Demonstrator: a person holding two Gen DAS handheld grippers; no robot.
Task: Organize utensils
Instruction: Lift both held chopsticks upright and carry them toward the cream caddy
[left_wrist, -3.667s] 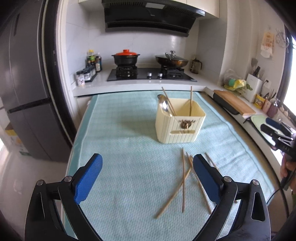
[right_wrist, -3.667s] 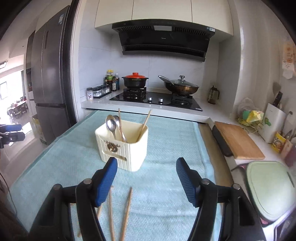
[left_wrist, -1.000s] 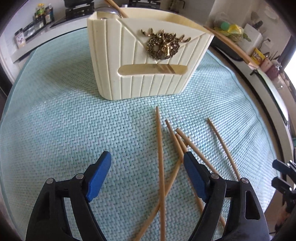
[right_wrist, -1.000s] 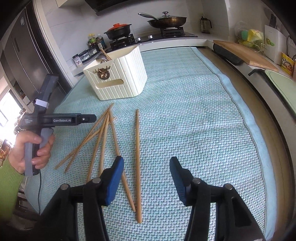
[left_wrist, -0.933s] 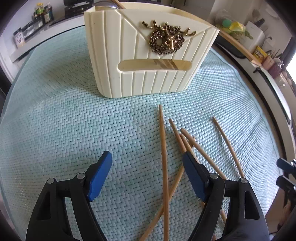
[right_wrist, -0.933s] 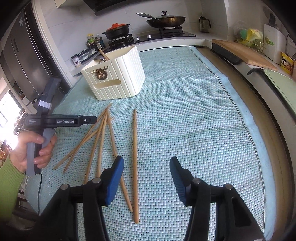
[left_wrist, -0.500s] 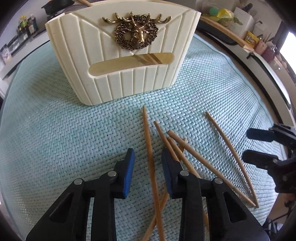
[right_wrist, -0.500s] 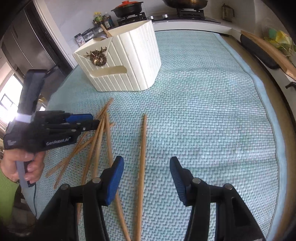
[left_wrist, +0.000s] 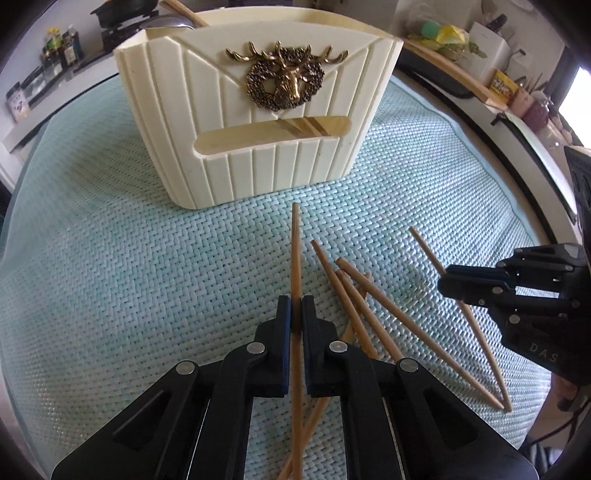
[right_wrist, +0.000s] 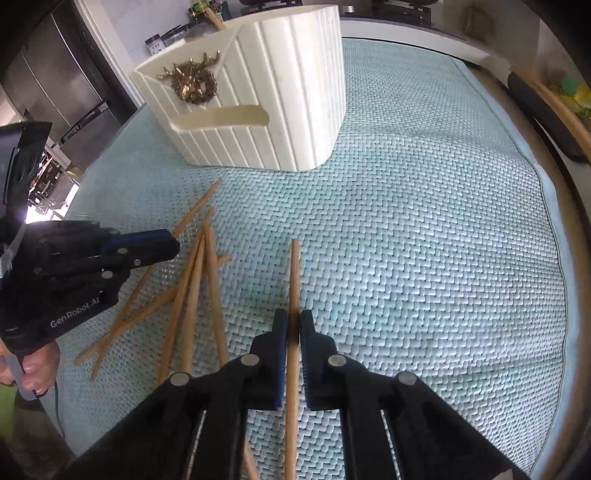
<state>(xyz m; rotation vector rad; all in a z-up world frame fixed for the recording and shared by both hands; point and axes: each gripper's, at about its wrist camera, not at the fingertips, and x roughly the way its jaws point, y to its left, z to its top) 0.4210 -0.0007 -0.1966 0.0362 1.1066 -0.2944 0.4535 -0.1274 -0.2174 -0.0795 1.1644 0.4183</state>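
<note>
A cream utensil holder (left_wrist: 255, 114) with a brass deer emblem stands on a teal woven mat (left_wrist: 110, 266); it also shows in the right wrist view (right_wrist: 258, 99). A spoon and chopsticks stick out of it. Several wooden chopsticks (left_wrist: 362, 295) lie loose in front of it. My left gripper (left_wrist: 295, 306) is shut on one chopstick (left_wrist: 295, 251) that points at the holder. My right gripper (right_wrist: 291, 325) is shut on a separate chopstick (right_wrist: 294, 273) lying apart to the right of the pile (right_wrist: 192, 280). Each gripper shows in the other's view.
A stove with pots and spice jars (left_wrist: 55, 48) stands behind the holder. A wooden cutting board (left_wrist: 454, 74) and counter clutter lie at the right. A dark fridge (right_wrist: 66, 85) stands at the left. The mat's right edge (right_wrist: 554, 206) runs along the counter.
Both grippers have moved down and closed, each on a chopstick. Half a second ago the left was nearly closed and the right was still open.
</note>
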